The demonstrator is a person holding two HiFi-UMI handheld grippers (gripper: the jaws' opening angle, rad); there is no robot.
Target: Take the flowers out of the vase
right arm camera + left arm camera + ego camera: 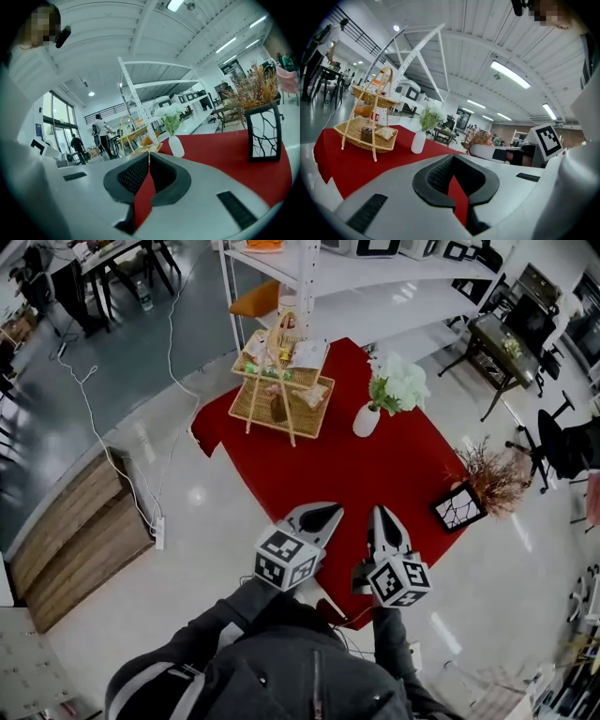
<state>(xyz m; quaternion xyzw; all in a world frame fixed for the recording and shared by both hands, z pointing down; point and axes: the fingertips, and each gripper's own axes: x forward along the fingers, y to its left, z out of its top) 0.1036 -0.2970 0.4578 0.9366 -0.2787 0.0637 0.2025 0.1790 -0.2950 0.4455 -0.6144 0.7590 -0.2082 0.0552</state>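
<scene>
Two grippers, both clenched on nothing: the left gripper (319,518) and the right gripper (386,526) sit side by side over the near edge of the red cloth (309,470). Each has its jaws pressed together, with only red cloth showing through the slit behind the tips. The flowers (401,381) — pale blooms over green leaves — stand in the small white vase (366,420) toward the far side of the cloth, well apart from both grippers. A two-tier wicker stand (281,390) is to its left, and a black framed holder (459,506) of dried twigs sits nearer on the right. By my reading the task is at its reach-in stage, with nothing lifted yet. The next move calls for one gripper to open and close on the stems just above the vase mouth. The other would likely need to steady the vase body, since so light a vessel could rise or tip with the bunch. The stems below the rim are hidden by the opaque vase, so how many there are and how tightly they sit cannot be told. In both gripper views the bunch is small and distant, and the table under the cloth is not seen.
</scene>
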